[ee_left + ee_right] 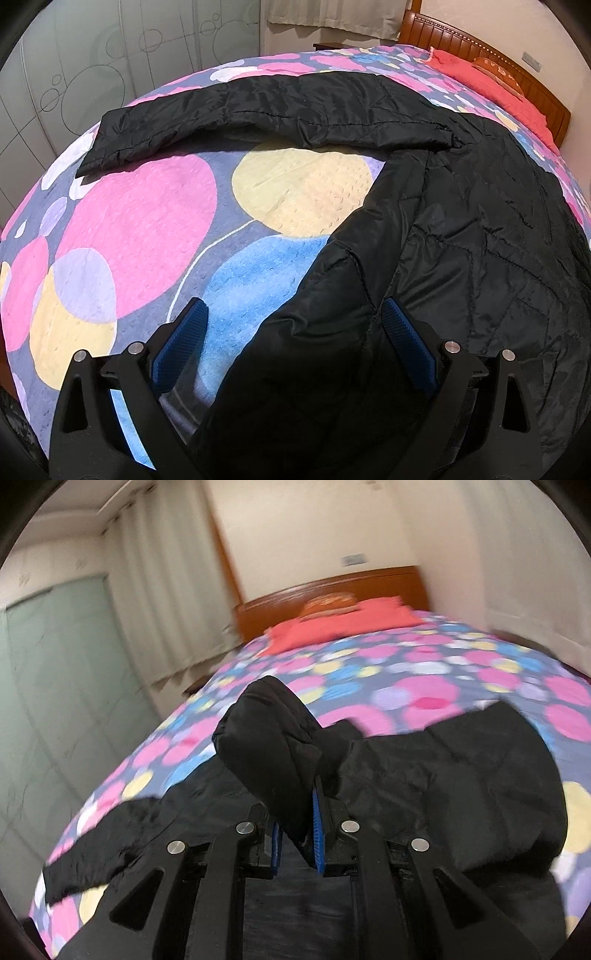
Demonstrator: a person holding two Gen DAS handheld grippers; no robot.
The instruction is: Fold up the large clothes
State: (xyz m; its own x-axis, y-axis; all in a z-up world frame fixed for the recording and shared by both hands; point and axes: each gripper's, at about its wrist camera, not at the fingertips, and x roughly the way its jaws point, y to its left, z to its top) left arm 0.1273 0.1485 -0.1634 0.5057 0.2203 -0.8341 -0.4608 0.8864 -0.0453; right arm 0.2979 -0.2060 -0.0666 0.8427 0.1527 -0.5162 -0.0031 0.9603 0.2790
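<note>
Black quilted jacket (461,240) spread on bed (140,206), body toward near edge, one sleeve (258,107) stretched flat across spotted cover toward far side. Right gripper (297,827): jaws nearly together, pinching bunched cuff of other sleeve (269,734), raised above body. Left gripper (295,332): jaws wide, hem between pads, not pressed. Step judged: folding sleeve inward. Next calls for laying cuff flat over body, then releasing.

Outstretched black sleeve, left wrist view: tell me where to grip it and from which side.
Grip the cuff end of the sleeve. It lies flat and free on the bedspread, farthest from the jacket body. Come from the bare bedspread side, low along the bed, so one finger can probably slide under the edge.
</note>
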